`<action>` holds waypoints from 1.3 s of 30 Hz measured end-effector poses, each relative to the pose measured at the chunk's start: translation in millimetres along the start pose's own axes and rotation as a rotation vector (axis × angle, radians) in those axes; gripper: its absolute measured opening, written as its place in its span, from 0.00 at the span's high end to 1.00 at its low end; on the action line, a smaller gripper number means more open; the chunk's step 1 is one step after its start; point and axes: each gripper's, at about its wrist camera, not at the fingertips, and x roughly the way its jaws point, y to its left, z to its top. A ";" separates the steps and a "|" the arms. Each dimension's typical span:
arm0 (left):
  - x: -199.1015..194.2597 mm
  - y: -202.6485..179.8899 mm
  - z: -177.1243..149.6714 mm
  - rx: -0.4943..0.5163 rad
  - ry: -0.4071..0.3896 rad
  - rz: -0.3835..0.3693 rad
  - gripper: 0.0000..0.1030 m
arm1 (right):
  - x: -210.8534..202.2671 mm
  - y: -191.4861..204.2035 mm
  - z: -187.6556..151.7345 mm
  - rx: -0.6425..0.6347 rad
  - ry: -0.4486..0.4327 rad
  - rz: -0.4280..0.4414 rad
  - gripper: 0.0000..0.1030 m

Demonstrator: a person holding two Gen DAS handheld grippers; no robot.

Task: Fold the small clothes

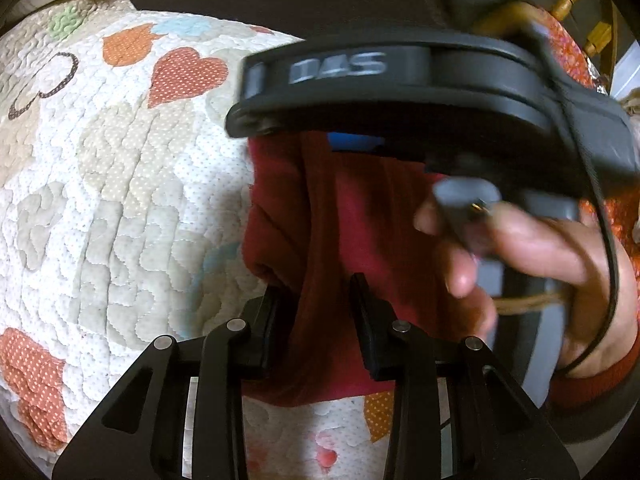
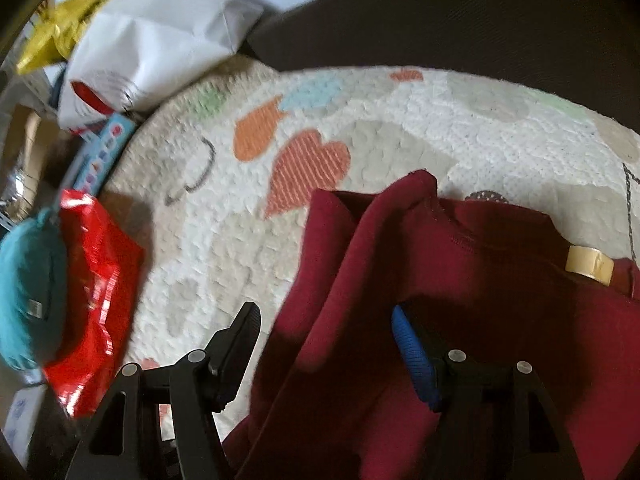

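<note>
Dark red garment (image 2: 460, 280) lay bunched on quilted heart-print cover (image 2: 360, 120), folds standing up. Left gripper (image 1: 320, 312) pinched a raised fold of it between both fingers. Right gripper (image 2: 328, 344) hovered over the cloth, jaws spread, nothing pressed between them; one pad blue. Right gripper body in left view bore raised letters, blurred, seemingly "DAS". Red shiny bag (image 2: 96, 300), contents hidden; white bag (image 2: 160, 40) print unreadable. Tape roll (image 2: 588, 266) rested on garment.
</note>
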 end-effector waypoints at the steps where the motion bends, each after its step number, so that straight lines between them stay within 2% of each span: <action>1: -0.5 -1.1 -0.5 0.006 0.001 0.001 0.69 | 3.8 2.6 -1.1 -0.039 0.009 -0.024 0.39; 3: -0.9 -6.0 0.3 0.010 0.002 0.001 0.69 | 4.2 3.9 -5.0 -0.092 0.001 -0.058 0.57; 4: -3.3 -8.1 1.2 0.010 0.001 -0.008 0.69 | -1.5 0.6 -8.6 -0.091 -0.024 -0.045 0.61; 6: -11.3 -16.6 3.1 0.021 -0.011 -0.046 0.69 | -20.0 -12.5 -14.0 -0.037 -0.084 0.026 0.76; 10: -30.8 -44.3 6.2 0.069 -0.040 -0.165 0.69 | -80.4 -50.5 -31.8 0.083 -0.221 0.141 0.82; 12: -39.3 -60.1 5.7 0.094 -0.048 -0.260 0.69 | -120.3 -70.1 -45.6 0.115 -0.287 0.154 0.83; 14: -49.4 -82.0 4.0 0.141 -0.057 -0.375 0.69 | -156.1 -83.8 -60.1 0.113 -0.339 0.117 0.83; 16: -54.5 -98.1 2.1 0.176 -0.054 -0.451 0.69 | -187.4 -102.6 -77.0 0.108 -0.377 0.051 0.84; 19: -54.8 -116.1 -0.4 0.205 -0.044 -0.523 0.66 | -211.6 -143.1 -104.8 0.168 -0.382 -0.007 0.84; 21: -46.8 -123.9 -0.3 0.225 -0.035 -0.479 0.66 | -212.0 -164.3 -121.2 0.197 -0.367 -0.070 0.85; 23: -29.0 -126.0 -0.2 0.244 -0.020 -0.385 0.66 | -202.1 -180.9 -134.0 0.222 -0.336 -0.134 0.85; 26: -10.1 -133.0 -5.8 0.260 0.014 -0.300 0.66 | -183.4 -199.7 -148.6 0.255 -0.297 -0.180 0.85; 31: 6.9 -140.9 -8.8 0.286 0.036 -0.282 0.66 | -174.3 -205.0 -150.0 0.255 -0.285 -0.188 0.85; 36: 19.1 -146.9 -19.3 0.335 0.046 -0.232 0.66 | -178.8 -198.7 -145.0 0.195 -0.291 -0.238 0.85; 39: 26.1 -150.4 -18.0 0.343 0.039 -0.209 0.66 | -173.8 -203.9 -143.7 0.206 -0.287 -0.233 0.85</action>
